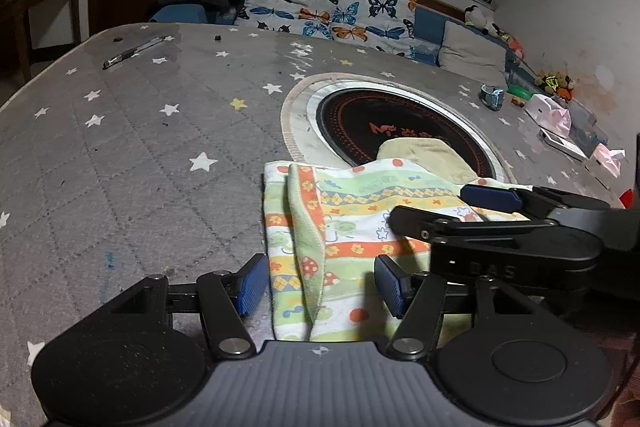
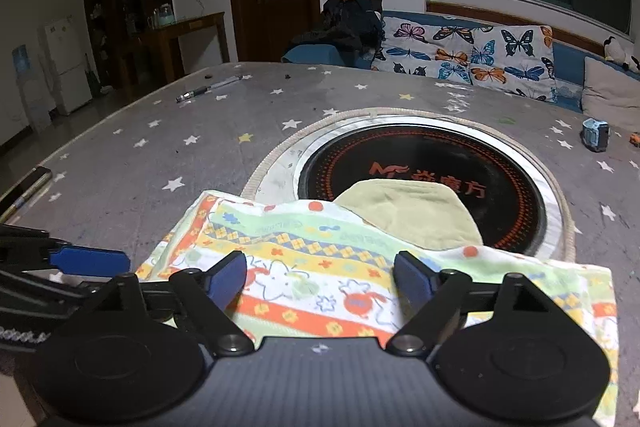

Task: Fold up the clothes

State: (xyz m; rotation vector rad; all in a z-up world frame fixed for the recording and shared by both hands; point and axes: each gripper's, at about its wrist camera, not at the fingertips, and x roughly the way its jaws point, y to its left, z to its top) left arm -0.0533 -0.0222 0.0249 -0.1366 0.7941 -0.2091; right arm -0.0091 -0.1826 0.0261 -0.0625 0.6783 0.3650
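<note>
Showing only leftward: cloth's [image 1: 340, 227] folded flap [image 1: 306, 239].

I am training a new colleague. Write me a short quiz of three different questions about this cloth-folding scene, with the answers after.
1. True or false: both tongs, the left tongs and the right tongs, stand open over the colourful striped cartoon-print cloth.
2. What does the pale green fabric piece partly cover?
A. the round black induction cooktop with orange markings
B. the grey star-patterned table cover
C. the pen
3. Fill in: the sofa blanket behind the table shows ______.

Key: 1 true; 2 A; 3 butterflies.
</note>
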